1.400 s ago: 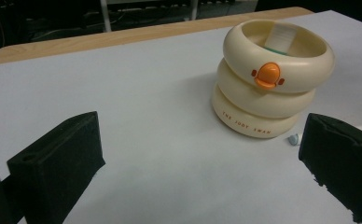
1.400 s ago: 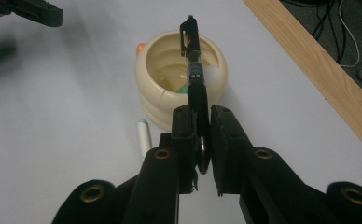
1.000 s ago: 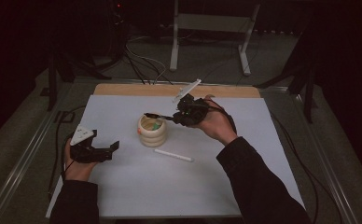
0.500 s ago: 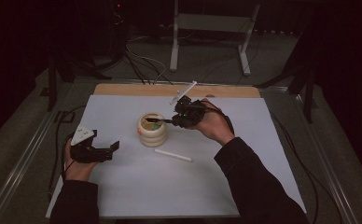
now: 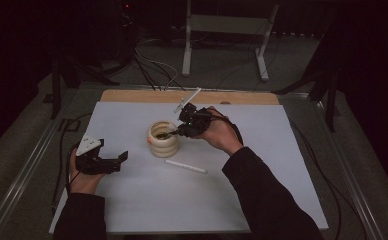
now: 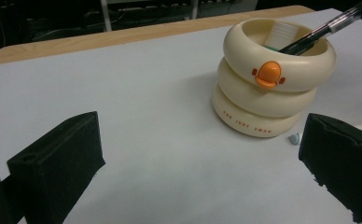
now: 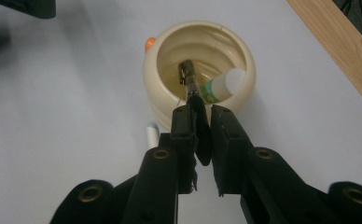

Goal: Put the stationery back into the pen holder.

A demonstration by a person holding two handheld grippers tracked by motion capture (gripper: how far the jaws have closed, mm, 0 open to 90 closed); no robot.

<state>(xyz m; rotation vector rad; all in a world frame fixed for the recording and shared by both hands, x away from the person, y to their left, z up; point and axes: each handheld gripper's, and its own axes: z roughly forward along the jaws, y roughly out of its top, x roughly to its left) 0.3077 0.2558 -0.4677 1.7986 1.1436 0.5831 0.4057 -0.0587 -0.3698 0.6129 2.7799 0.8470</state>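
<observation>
A cream ringed pen holder (image 5: 163, 140) with an orange duck bill stands mid-table. In the left gripper view the holder (image 6: 272, 79) sits ahead to the right. My right gripper (image 5: 183, 131) hovers just right of it, shut on a black pen (image 5: 168, 134). The pen (image 7: 188, 77) slants down into the holder (image 7: 170, 84), its rear still between the jaws of my right gripper (image 7: 202, 112), which have just been easing apart slightly. A white marker (image 7: 223, 86) lies inside. My left gripper (image 5: 122, 159) rests open on the table at left, with nothing between the jaws of the left gripper (image 6: 202, 149).
A white pen (image 5: 186, 166) lies on the white sheet (image 5: 262, 200) just in front of the holder. A small pale cap (image 6: 294, 137) sits by the holder's base. A wooden strip (image 5: 242, 97) borders the far edge. Cables (image 5: 62, 150) trail at the left.
The right hand has shifted a little left and down, bringing the pen's tip from above the holder's rim down into it. The left hand has not moved.
</observation>
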